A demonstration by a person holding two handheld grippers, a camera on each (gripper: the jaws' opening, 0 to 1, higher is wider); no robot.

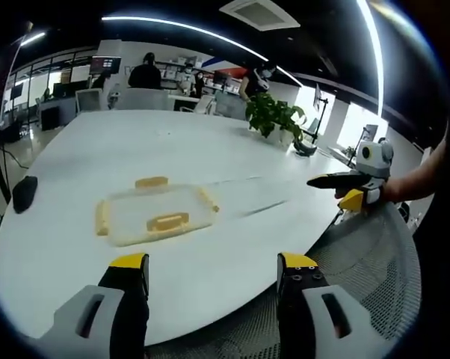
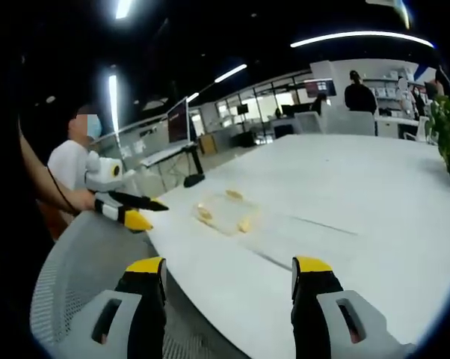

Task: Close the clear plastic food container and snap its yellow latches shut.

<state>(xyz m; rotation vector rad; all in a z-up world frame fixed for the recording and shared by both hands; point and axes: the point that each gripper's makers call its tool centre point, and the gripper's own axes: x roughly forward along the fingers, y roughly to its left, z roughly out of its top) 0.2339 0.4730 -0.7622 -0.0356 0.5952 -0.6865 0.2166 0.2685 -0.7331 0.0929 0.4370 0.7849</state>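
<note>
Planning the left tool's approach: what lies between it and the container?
In the left gripper view, bare white table separates the open left tool from the container.

One container [image 1: 156, 213] lies on one white table [image 1: 210, 149], with three yellow latches [image 1: 167, 221] countable in the left gripper view; a fourth may be hidden by glare. Two grippers: left [image 1: 213, 269], right [image 2: 228, 273], each with two fingers [image 1: 129, 263]. One potted plant [image 1: 272, 116]. One dark object [image 1: 25, 192], possibly a mouse. One mesh chair [image 1: 374, 258].
</note>
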